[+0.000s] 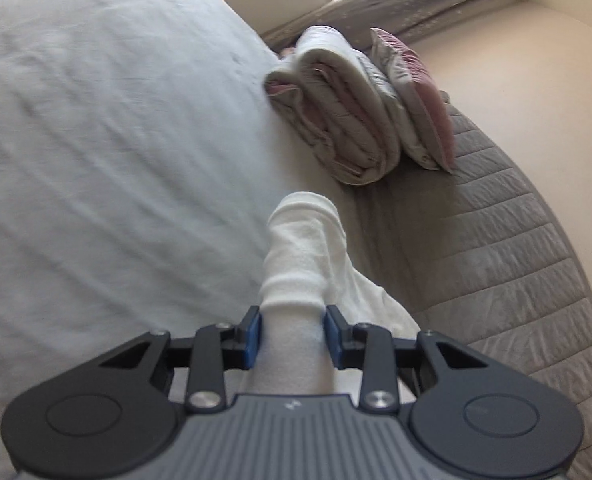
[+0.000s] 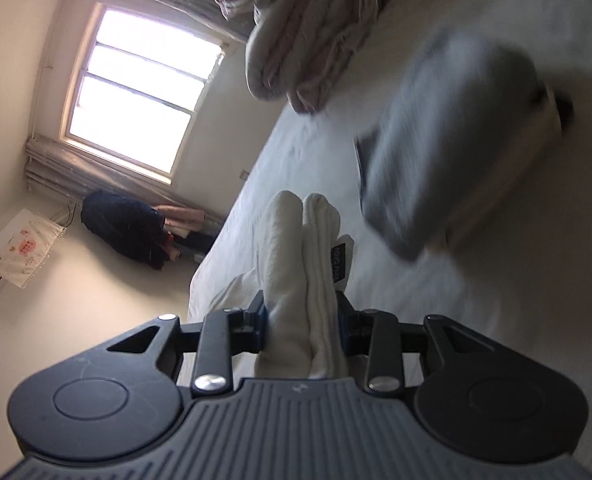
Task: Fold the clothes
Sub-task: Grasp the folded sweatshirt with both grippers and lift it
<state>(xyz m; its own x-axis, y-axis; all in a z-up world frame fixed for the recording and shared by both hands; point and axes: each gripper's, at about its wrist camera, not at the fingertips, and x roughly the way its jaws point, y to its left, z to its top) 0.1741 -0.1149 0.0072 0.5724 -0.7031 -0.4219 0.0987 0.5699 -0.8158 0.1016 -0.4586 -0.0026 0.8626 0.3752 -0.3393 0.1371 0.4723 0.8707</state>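
A white garment (image 1: 302,248) is bunched between the blue pads of my left gripper (image 1: 292,334), which is shut on it above the bed's white sheet (image 1: 96,140). In the right wrist view the same white garment (image 2: 300,248) shows as two thick folds with a small label, and my right gripper (image 2: 302,320) is shut on it. A folded grey garment (image 2: 448,140) lies blurred on the sheet (image 2: 476,300) ahead and to the right.
A folded pink-and-white quilt (image 1: 336,112) and a pillow (image 1: 416,96) lie at the bed's edge near the grey quilted bed frame (image 1: 496,240). The quilt (image 2: 304,28) also shows in the right wrist view. A window (image 2: 144,96), a dark clothes pile (image 2: 128,228) and a white box (image 2: 16,252) stand beyond.
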